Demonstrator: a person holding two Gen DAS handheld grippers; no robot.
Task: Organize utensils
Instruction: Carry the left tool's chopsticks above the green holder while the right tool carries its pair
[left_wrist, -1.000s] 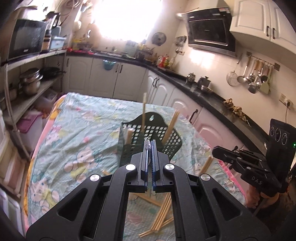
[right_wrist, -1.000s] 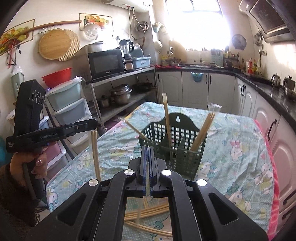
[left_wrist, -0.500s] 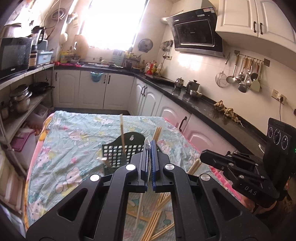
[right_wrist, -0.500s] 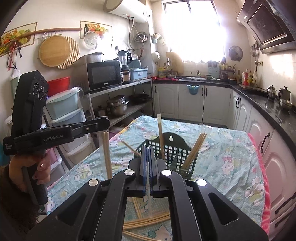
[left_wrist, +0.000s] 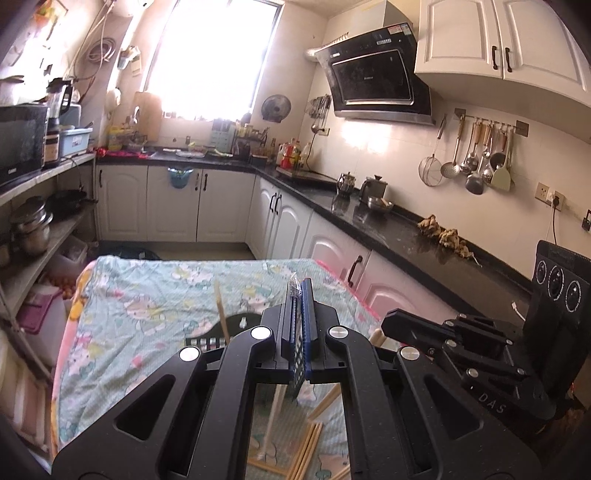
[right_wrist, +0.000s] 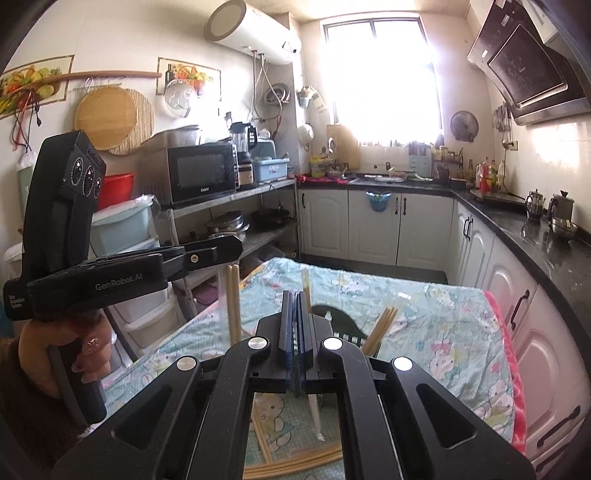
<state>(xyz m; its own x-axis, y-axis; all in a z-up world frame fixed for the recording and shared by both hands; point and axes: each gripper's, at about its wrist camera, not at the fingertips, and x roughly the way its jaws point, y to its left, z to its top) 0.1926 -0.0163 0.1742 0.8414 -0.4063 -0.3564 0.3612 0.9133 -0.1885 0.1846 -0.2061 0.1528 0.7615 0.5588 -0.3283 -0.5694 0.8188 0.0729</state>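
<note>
Bare cloth-covered table (right_wrist: 436, 332) right of chopstick-filled basket (right_wrist: 341, 325); loose chopsticks (right_wrist: 295, 465) nearside.

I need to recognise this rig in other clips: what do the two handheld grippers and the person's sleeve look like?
Both are matte black plastic. The right gripper and left gripper have blue-padded fingers and silver bolts. The left's side reads "GenRobot.AI", the right's "DAS"; each upright handle shows three round dials. The sleeve is dark brown.

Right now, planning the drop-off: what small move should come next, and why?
Probably carry the left gripper over the basket: it is shut on chopsticks hanging beside the basket, not above it, and other chopsticks already stand inside.
</note>
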